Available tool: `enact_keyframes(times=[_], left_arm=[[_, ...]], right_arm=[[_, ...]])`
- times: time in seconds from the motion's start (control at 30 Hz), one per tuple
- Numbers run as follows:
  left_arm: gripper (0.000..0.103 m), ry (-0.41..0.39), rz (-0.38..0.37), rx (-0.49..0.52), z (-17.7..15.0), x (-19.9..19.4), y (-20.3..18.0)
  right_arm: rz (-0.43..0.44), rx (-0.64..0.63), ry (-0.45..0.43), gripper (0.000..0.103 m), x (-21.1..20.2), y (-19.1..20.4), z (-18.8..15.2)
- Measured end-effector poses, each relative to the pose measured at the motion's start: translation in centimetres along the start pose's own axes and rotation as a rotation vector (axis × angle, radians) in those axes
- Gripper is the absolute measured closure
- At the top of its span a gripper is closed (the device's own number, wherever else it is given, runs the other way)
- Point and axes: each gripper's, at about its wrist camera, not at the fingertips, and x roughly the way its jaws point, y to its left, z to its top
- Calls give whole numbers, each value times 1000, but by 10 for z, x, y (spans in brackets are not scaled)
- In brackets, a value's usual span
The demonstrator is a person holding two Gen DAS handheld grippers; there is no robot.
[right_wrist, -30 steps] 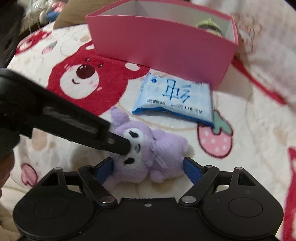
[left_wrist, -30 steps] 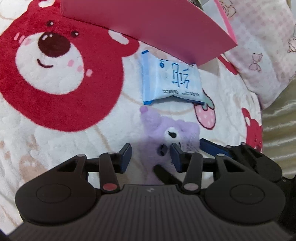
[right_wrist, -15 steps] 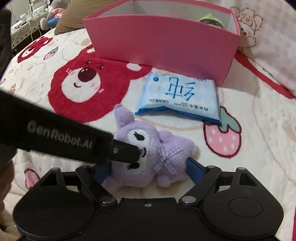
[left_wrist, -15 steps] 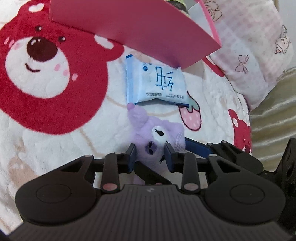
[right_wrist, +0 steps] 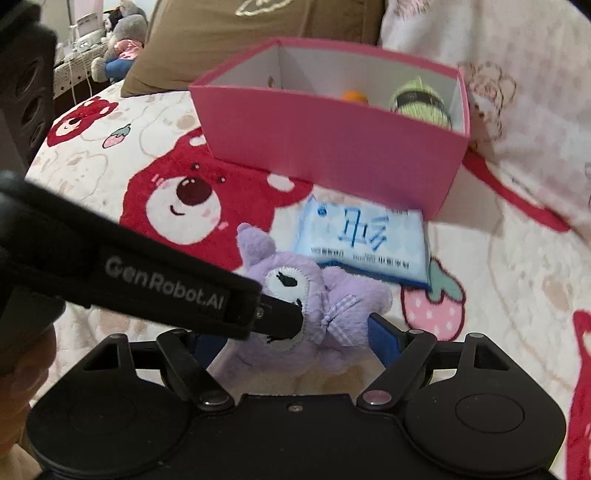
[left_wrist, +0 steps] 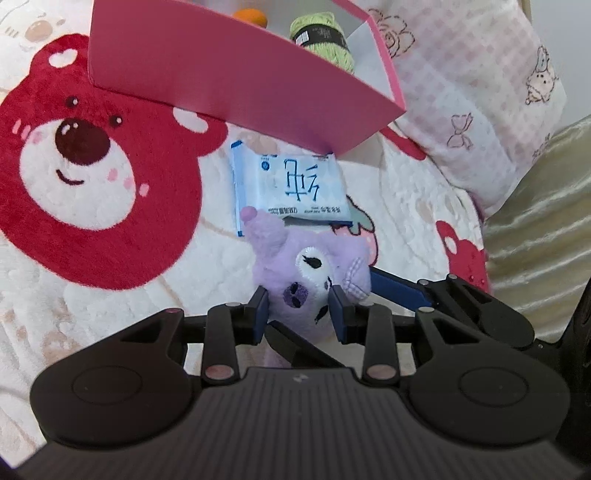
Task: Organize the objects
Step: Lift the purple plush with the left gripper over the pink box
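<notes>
**Two grippers on a purple plush**

The small purple plush toy with a gingham bow (left_wrist: 314, 273) sits above the bear-print fleece blanket (left_wrist: 110, 288), in front of the blue tissue packet (left_wrist: 295, 188) and pink cardboard box (left_wrist: 236, 74). The left gripper (left_wrist: 297, 310) is clenched on its head. The right gripper's (right_wrist: 291, 341) jaws flank its body, spread wide; whether they press it, I cannot tell.

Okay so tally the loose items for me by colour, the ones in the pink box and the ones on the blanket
Purple: 1, plush toy
Blue and white: 1, wipes pack
Green: 1, yarn ball
Orange: 1, round item, mostly hidden
Total: 4; 2 lie in the pink box.
</notes>
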Motion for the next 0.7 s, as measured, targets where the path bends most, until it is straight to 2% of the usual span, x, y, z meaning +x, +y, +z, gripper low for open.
enact_keyframes(times=[0.23,0.4,0.53,0.7], left_arm=[[67,-40,3,32,6,-25,-8],[66,-90,74,66,10,-38,-16],[66,-107,53,41,18,-57,-7],[66,-122,55,58,26,-80,-14]], right_arm=[[14,5,-48,17,-16,2,11],[25,-24,-53,17,-20,10,27],[34,-57,-75,17,-23,21,38],[64,-43,-102,17,-36,24,52]])
